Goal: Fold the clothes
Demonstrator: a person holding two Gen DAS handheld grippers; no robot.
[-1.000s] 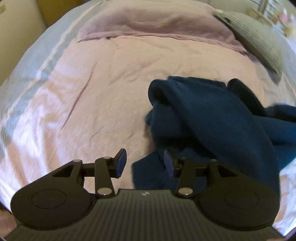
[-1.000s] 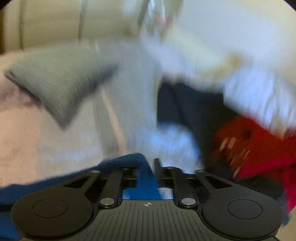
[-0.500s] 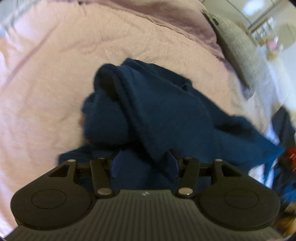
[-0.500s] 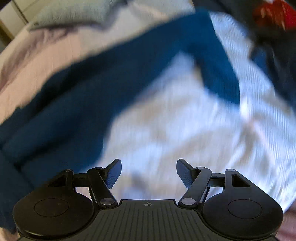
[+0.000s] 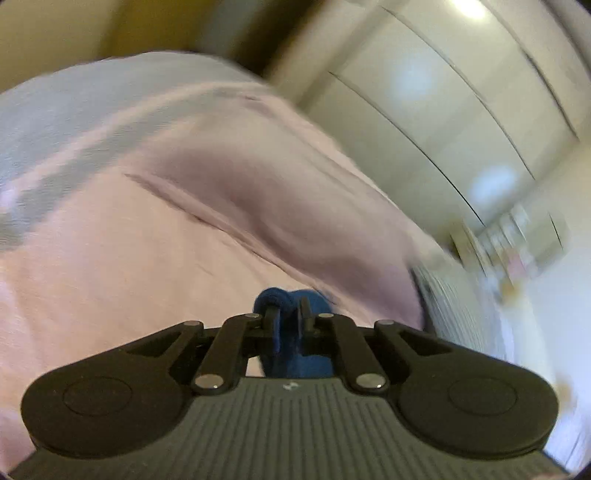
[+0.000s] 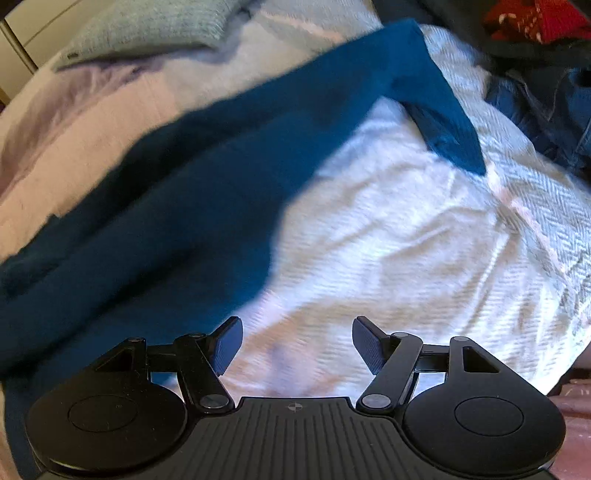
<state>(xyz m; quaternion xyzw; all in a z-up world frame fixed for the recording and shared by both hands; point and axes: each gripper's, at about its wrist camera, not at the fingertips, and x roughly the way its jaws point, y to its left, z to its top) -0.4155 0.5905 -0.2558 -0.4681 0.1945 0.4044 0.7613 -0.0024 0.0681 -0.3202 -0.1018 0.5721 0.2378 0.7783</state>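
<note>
Left gripper (image 5: pixel 287 314): closed on a bunched fold of the blue garment (image 5: pixel 291 354), which is pinched between the two fingers and fills the gap behind them.
Right gripper (image 6: pixel 297 343): spread wide and holding nothing; it is poised just above the white textured blanket (image 6: pixel 406 236), with the garment's edge just beside its left finger.
Blue garment, right view (image 6: pixel 192 177): lying stretched across the bed, from the near left corner out to a far corner that is turned over on the white blanket.
Pink bedsheet (image 5: pixel 122 258): seen beyond the left gripper, with a darker pink folded cover (image 5: pixel 295 199) farther back.
Far background: a grey pillow (image 6: pixel 147 29), a dark pile of clothes with a red item (image 6: pixel 532 18), and pale cupboard doors (image 5: pixel 424 110), all blurred.
Step in hand: judged to be the spreading-out stage; one edge is gripped, nothing is folded yet.
Next move: a second hold is needed; the right gripper would have to be brought onto a free edge or corner of the garment and closed, so the cloth can be pulled flat.
</note>
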